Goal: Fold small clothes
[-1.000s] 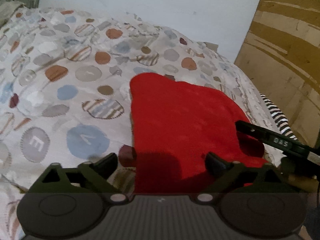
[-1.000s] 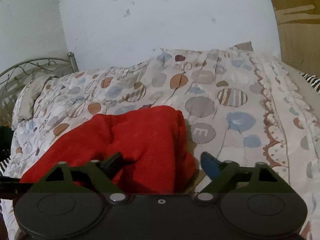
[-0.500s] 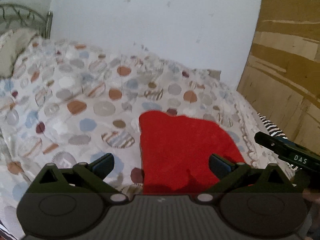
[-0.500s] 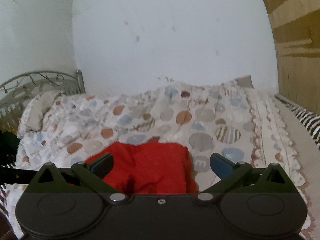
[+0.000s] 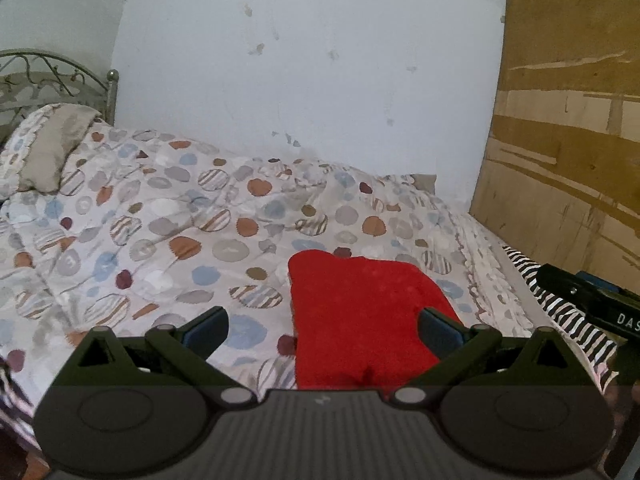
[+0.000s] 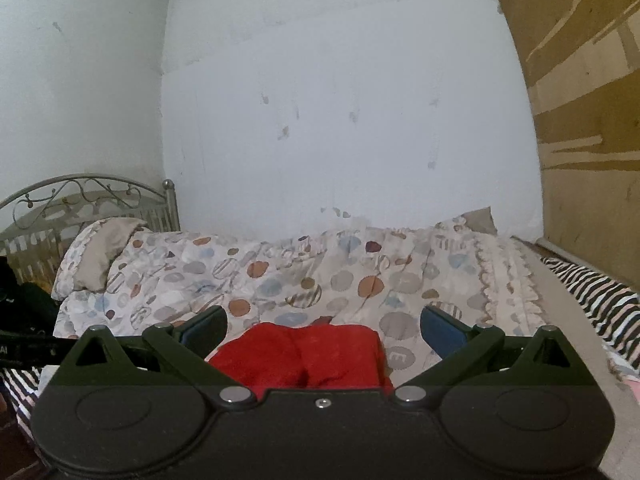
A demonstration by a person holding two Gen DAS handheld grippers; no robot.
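Note:
A folded red garment (image 5: 360,316) lies on the patterned bedspread (image 5: 180,248), near the bed's front right side. My left gripper (image 5: 322,326) hangs above and in front of it, its jaws wide open and empty. In the right wrist view the same red garment (image 6: 304,356) shows low between the fingers of my right gripper (image 6: 322,326), which is open too, holding nothing and clear of the cloth. The right gripper's body (image 5: 592,300) shows at the right edge of the left wrist view.
A pillow (image 6: 100,256) and metal headboard (image 6: 80,196) are at the far left. A white wall (image 6: 340,120) runs behind the bed, a brown board (image 5: 568,140) stands at right. A zebra-striped cloth (image 6: 600,296) lies along the bed's right edge.
Both grippers have pulled back and risen away from the red garment, which now looks smaller and lower in both views. The garment stays flat on the bed.

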